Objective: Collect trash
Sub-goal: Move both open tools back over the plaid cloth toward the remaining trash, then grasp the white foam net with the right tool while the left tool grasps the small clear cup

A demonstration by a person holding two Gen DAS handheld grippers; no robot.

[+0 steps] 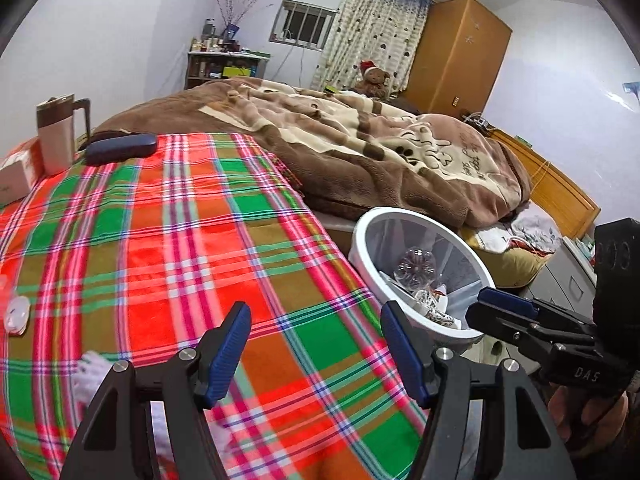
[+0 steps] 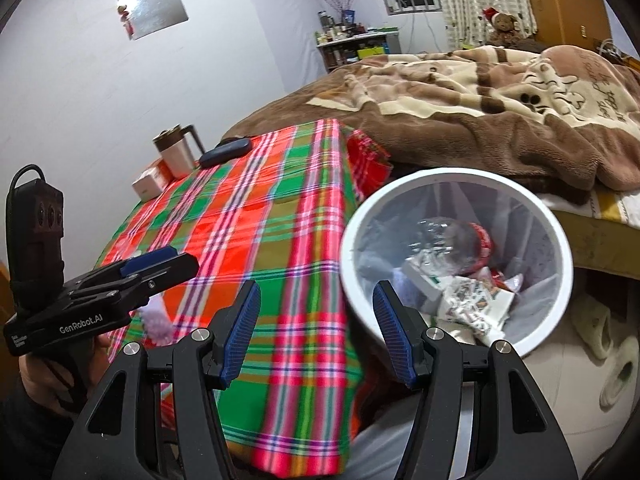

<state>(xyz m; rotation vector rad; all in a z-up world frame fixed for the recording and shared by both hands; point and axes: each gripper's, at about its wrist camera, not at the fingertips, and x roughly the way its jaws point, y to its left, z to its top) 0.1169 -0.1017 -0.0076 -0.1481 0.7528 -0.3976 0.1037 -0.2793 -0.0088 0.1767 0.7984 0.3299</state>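
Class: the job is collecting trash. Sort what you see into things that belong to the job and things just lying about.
Job: white bin, clear bottle and printed wrappers inside it.

Lying about: mug, dark case, teddy bear, blanket.

From the left wrist we look down across the plaid table [image 1: 180, 240], close above it. From the right wrist we face the table's corner. Both views share the table.

The white fluffy item [image 1: 94, 376] at the lower left of the left wrist view is blurred and partly hidden by the left hand-held gripper [image 1: 316, 350]. The bin [image 2: 558, 240] contents are smeared; the box [image 1: 14, 178] is cut off at the left edge.
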